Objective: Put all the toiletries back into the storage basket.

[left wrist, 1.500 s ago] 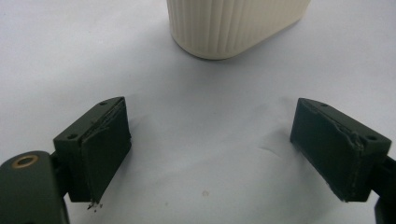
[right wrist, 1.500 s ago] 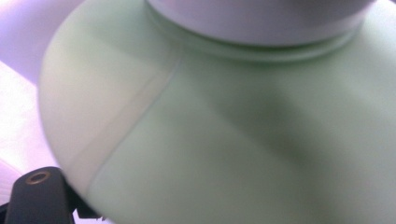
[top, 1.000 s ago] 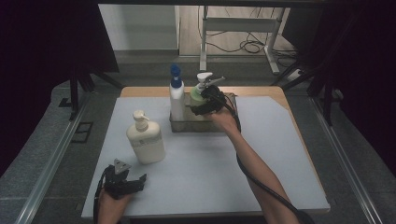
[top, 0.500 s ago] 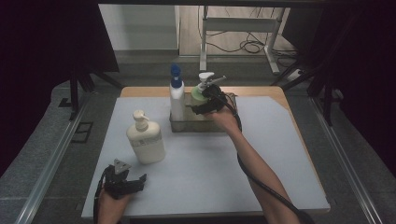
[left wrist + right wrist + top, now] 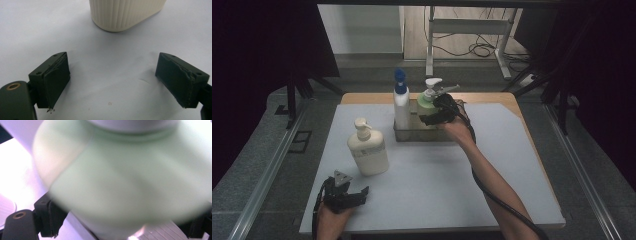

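Black padded jaws of your left gripper [image 5: 112, 85] stood wide and empty, the cream ribbed plastic pump bottle [image 5: 368, 148] just beyond them. Farther off, your right gripper [image 5: 438, 111] straddled the pale green pump bottle [image 5: 130, 177] in the clear tray [image 5: 404, 135]; its rounded body could have slipped or tipped against the tall white blue-capped bottle [image 5: 401, 102] beside it.

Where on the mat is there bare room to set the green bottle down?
Bare mat right of the right forearm, and the middle strip between cream bottle and tray. Crowded at the tray: blue-capped bottle, green bottle and right claw together.
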Action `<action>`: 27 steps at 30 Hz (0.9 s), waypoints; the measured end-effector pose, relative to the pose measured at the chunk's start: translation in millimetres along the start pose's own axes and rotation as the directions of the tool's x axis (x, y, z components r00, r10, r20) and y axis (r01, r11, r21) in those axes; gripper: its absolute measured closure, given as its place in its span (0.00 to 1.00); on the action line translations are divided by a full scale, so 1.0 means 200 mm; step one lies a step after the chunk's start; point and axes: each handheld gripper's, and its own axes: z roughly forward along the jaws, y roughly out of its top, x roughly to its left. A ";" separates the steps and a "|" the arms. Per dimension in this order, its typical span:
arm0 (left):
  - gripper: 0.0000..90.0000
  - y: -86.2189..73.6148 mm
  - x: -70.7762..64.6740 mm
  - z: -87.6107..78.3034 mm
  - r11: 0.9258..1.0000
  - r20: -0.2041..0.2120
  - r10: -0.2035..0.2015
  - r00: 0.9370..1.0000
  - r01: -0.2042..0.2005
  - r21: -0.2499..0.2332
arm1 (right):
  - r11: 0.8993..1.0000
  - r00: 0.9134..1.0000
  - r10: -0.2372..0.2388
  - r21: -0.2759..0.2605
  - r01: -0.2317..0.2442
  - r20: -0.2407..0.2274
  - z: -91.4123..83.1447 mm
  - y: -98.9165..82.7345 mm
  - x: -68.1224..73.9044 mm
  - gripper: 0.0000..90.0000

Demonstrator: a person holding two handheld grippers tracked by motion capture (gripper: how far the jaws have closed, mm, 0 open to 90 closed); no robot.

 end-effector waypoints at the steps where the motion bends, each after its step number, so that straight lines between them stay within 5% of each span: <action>1: 0.13 0.00 0.00 0.00 1.000 0.000 0.000 1.000 0.000 0.000 | 1.000 1.000 0.001 -0.001 -0.001 -0.002 -0.01 -0.01 0.00 0.13; 17: 0.13 0.00 0.00 0.00 1.000 0.000 0.000 1.000 0.000 -0.002 | 1.000 0.998 -0.007 0.020 0.008 -0.062 -0.13 -0.14 -0.05 0.20; 27: 0.13 0.00 0.00 0.00 1.000 -0.001 0.002 1.000 -0.002 0.002 | 0.998 0.998 0.061 -0.006 -0.061 0.006 -0.18 -0.18 -0.17 0.51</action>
